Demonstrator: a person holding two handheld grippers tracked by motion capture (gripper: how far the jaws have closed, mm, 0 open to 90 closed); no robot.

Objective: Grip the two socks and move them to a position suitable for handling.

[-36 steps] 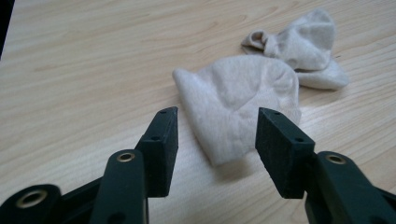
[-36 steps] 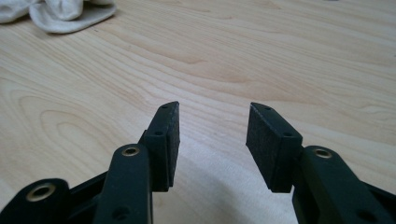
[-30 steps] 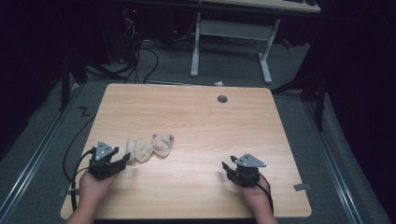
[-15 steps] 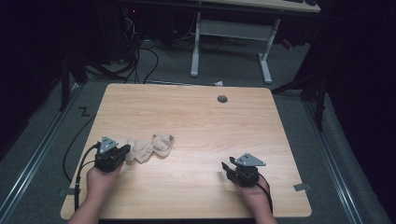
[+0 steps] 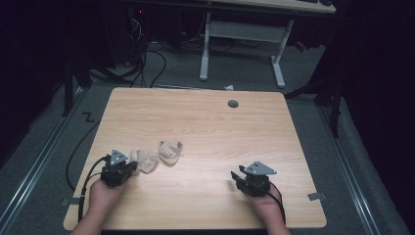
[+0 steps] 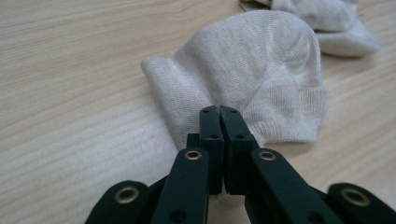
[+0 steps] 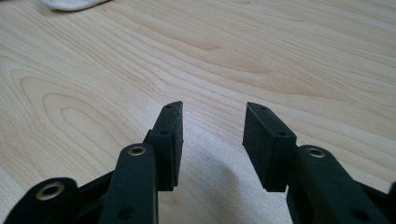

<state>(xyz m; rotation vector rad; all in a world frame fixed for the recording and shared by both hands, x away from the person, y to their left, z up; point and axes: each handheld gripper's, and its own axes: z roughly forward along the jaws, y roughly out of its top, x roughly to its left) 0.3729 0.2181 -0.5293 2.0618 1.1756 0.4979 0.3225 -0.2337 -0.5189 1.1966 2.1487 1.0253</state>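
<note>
From the high view I see the wooden worktop [image 5: 205,127] with two pale socks lying left of centre near the front edge: the near sock [image 5: 143,160] touches the tip of my left gripper [image 5: 128,168], and the far sock [image 5: 170,151] sits just beside it, toward the middle. My right gripper [image 5: 238,177] rests well apart on bare wood at the front right. A small dark round grommet [image 5: 233,104] sits near the back edge. The left gripper view gives me what the overhead cannot: the fingers [image 6: 211,126] are pressed together right at the near sock's [image 6: 252,79] edge, though I cannot tell if any fabric is pinched. The right gripper view shows its fingers [image 7: 170,135] spread wide over bare wood, holding nothing.
</note>
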